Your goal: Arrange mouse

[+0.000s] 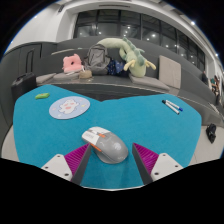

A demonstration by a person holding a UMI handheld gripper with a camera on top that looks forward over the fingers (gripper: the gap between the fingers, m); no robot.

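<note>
A grey computer mouse (pixel 106 144) with orange trim at its far left end lies on the teal desk mat (pixel 140 115). It sits between my two fingers, toward their tips, with a gap on each side. My gripper (pixel 111 155) is open. Its pink pads (pixel 76 157) show on both inner faces. The mouse rests on the mat on its own.
A round white coaster (pixel 68 107) and a small green object (pixel 41 96) lie on the mat at the far left. A blue-and-white marker (pixel 171 105) lies at the far right. Plush toys (pixel 110 58) sit on a dark ledge beyond the mat.
</note>
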